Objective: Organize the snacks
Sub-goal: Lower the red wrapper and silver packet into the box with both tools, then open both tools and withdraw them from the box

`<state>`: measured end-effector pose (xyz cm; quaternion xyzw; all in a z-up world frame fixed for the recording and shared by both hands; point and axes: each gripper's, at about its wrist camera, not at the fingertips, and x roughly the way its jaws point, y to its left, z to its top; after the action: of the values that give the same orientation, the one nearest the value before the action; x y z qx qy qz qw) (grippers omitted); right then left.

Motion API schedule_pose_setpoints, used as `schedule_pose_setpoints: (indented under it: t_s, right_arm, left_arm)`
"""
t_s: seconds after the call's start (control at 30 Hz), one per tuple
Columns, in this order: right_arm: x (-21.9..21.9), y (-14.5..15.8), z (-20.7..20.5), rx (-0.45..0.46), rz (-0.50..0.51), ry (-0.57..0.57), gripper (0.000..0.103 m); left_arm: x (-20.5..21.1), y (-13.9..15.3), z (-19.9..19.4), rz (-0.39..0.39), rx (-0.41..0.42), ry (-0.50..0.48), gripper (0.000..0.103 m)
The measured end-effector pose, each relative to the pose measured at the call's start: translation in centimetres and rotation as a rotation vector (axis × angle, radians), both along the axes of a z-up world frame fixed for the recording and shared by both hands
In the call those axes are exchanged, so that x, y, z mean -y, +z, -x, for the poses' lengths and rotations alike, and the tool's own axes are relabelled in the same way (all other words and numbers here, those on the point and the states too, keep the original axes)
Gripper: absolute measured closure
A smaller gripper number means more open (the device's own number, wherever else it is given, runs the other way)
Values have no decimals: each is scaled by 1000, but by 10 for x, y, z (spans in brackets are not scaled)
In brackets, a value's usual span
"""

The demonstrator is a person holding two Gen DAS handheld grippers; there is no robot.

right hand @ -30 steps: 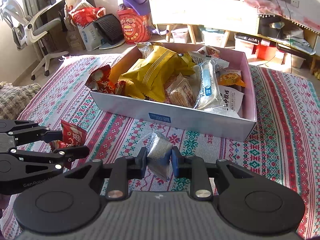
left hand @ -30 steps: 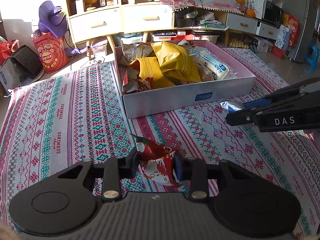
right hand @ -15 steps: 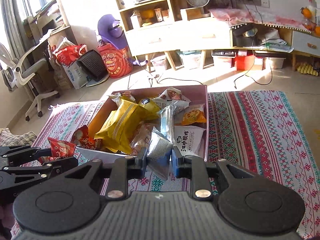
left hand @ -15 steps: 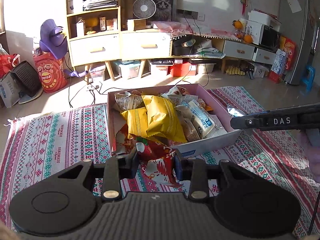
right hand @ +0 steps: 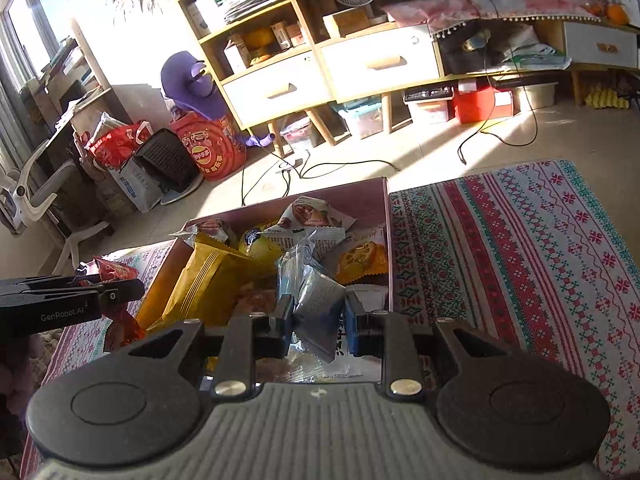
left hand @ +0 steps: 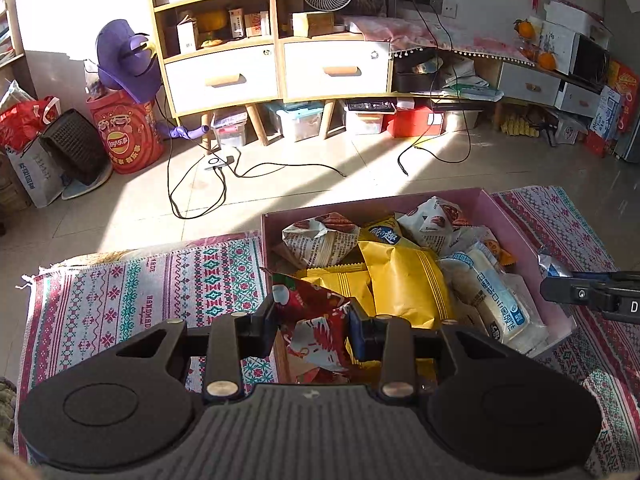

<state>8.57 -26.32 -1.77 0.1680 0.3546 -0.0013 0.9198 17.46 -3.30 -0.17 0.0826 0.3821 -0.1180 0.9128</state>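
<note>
My left gripper (left hand: 312, 326) is shut on a red snack packet (left hand: 316, 320) and holds it over the near left corner of the pink box (left hand: 376, 204). My right gripper (right hand: 320, 318) is shut on a silver snack packet (right hand: 320, 304) and holds it over the near part of the same box (right hand: 386, 216). The box holds several snacks, among them yellow bags (left hand: 404, 280) and a white bun pack (left hand: 492, 292). The right gripper also shows at the right edge of the left wrist view (left hand: 560, 280), and the left gripper at the left edge of the right wrist view (right hand: 120, 288).
The box sits on a patterned cloth (right hand: 520, 248). Beyond it are a tiled floor with cables (left hand: 280, 168), a shelf unit with drawers (left hand: 280, 68), a red chip bag bin (left hand: 124, 140) and storage boxes.
Both grippers have lifted their packets off the cloth and moved forward, from in front of the box to above it.
</note>
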Motion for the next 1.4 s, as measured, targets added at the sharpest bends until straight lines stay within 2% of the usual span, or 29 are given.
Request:
schedule_pose_setpoints:
  t_s: [0.23, 0.3, 0.33, 0.37, 0.4, 0.47, 0.6, 0.93, 1.07, 1.17, 1.4]
  right_arm:
    - [3, -3, -5, -6, -14, 2, 79]
    - [4, -3, -4, 2, -24, -3, 74]
    - [5, -2, -4, 6, -30, -10, 65]
    - [6, -1, -4, 11, -37, -23, 55]
    - [7, -1, -4, 14, -45, -24, 51]
    - [9, 1, -3, 21, -56, -19, 46]
    - [9, 4, -4, 23, -52, -30, 39]
    - [4, 10, 14, 15, 19, -24, 17]
    - [-4, 14, 25, 5, 125, -15, 10]
    - [-10, 17, 35, 1, 177, -4, 5]
    - [-19, 24, 51, -83, 194, -50, 2]
  left_arm:
    - [9, -10, -18, -59, -45, -44, 62]
    - [10, -12, -22, -61, -57, -49, 60]
    - [9, -12, -23, -56, -59, -53, 60]
    - [9, -12, -23, -53, -50, -53, 53]
    - [9, -11, -22, -56, -38, -45, 39]
    - [7, -9, -18, -45, -13, -36, 25]
    - [5, -3, -13, -31, 3, -28, 17]
    - [-5, 4, 29, 17, 14, 34, 4]
    - [-12, 2, 47, 51, -11, 84, 1]
    - [-16, 1, 60, 44, -25, 118, 0]
    - [-16, 6, 93, 28, -28, 163, 0]
